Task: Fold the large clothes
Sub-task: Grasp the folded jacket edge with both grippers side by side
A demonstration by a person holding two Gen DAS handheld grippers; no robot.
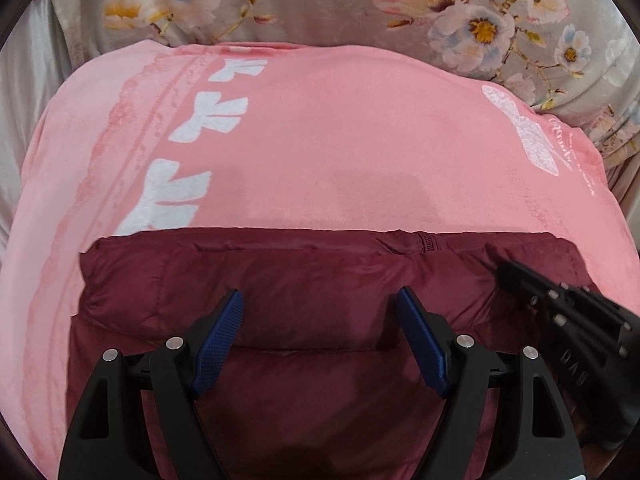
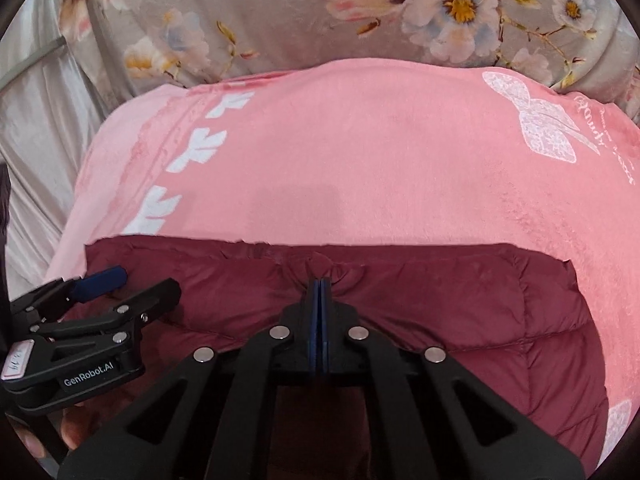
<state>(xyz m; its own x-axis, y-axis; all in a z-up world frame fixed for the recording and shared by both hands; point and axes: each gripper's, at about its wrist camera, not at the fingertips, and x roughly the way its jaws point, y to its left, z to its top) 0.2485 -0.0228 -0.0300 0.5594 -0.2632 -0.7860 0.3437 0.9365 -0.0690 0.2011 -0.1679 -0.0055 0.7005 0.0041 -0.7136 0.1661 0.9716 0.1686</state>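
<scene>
Closest to my cameras, both tools sit over a maroon puffer jacket point(image 1: 320, 312) that lies flat on a pink blanket point(image 1: 340, 140). I have my left gripper point(image 1: 320, 312) spread wide, its blue pads point(image 1: 218, 340) hovering above the quilted fabric with nothing pinched between them; I cannot tell whether the tips touch the cloth. My right gripper point(image 2: 320, 284) is clamped tight, the two blue pads pressed together on a puckered fold of the jacket near its far edge, beside the zipper point(image 1: 424, 240). From the right wrist view, I see the left tool off to the left side of the jacket, with a fingertip of the person's hand point(image 2: 74, 428) showing beneath it. From the left wrist view, the right tool comes in from the right edge. Beyond the jacket's far hem, the blanket stretches away, printed with white bows and a white butterfly point(image 2: 536, 124). Farthest back lies grey floral bedding point(image 2: 280, 12).
</scene>
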